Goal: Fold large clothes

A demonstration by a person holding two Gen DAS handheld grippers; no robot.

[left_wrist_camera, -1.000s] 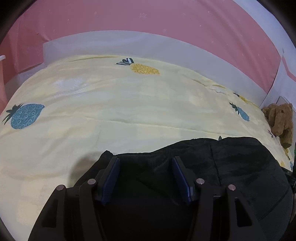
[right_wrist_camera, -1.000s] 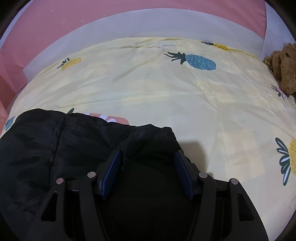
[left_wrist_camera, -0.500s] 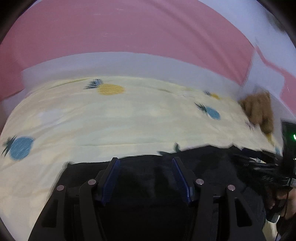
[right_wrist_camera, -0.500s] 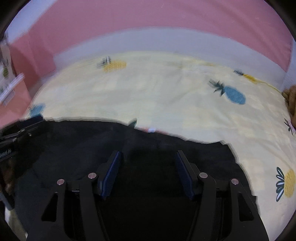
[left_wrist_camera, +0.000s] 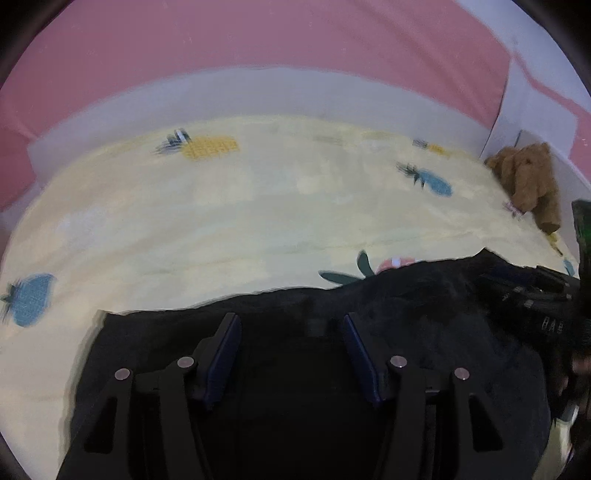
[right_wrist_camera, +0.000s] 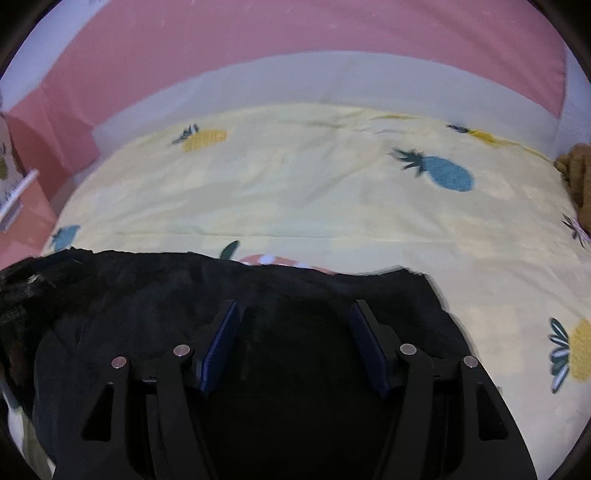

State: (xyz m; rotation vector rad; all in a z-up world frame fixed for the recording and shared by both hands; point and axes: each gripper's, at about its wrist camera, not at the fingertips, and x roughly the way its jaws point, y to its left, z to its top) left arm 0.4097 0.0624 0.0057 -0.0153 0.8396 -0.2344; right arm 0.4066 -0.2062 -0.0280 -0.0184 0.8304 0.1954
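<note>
Black garment (left_wrist_camera: 424, 332) lay on the pineapple-print bed (left_wrist_camera: 221, 221), its far edge between both grippers' parted fingers (left_wrist_camera: 221, 354), grip unclear; folding seemed mid-step, next needing that edge carried across evenly.

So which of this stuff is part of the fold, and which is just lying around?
Part of the job:
- black garment
- left gripper
- right gripper

Just lying about:
- teddy bear
- pineapple bedsheet, only the surface under the garment
- pink wall
</note>
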